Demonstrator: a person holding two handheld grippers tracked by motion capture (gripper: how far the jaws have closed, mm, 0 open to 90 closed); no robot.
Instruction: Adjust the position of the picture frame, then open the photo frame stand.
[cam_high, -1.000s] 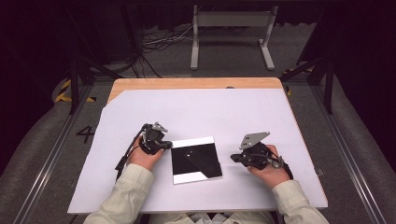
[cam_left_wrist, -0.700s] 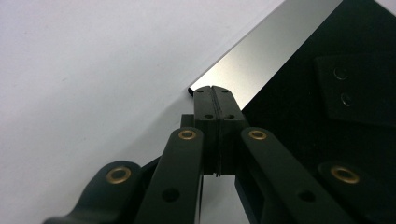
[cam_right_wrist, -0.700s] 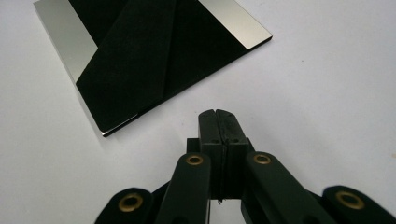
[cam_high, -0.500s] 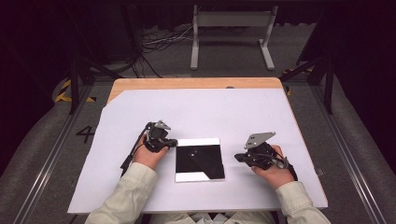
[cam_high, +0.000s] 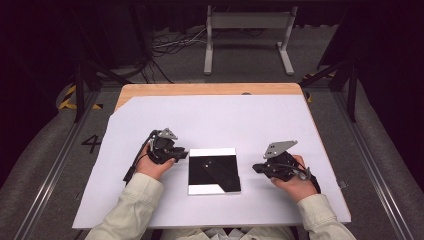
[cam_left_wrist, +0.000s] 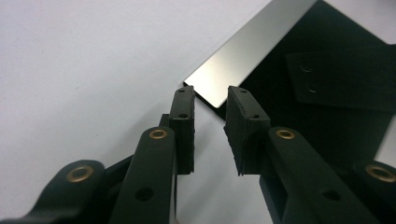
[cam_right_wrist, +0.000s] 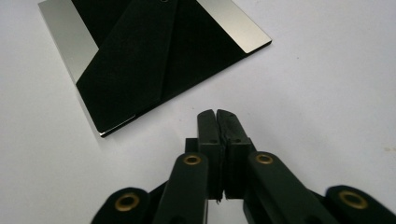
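A square mirror plate (cam_high: 214, 171) lies flat on the white sheet (cam_high: 220, 120) that covers the table, between the person's two hands, near the front edge. Its face reflects mostly black, with bright strips along its edges.

The left gripper (cam_high: 181, 155) rests at about nine o'clock from the plate, its tips just beside the plate's upper left corner. In the left gripper view (cam_left_wrist: 210, 112) its jaws have just been opening and now stand partly apart, with nothing between them; the plate's corner (cam_left_wrist: 224, 79) lies just beyond the tips.

The right gripper (cam_high: 256, 168) sits at about three o'clock from the plate, near but apart from it. In the right gripper view (cam_right_wrist: 216, 116) its pads appear pressed together, holding nothing.
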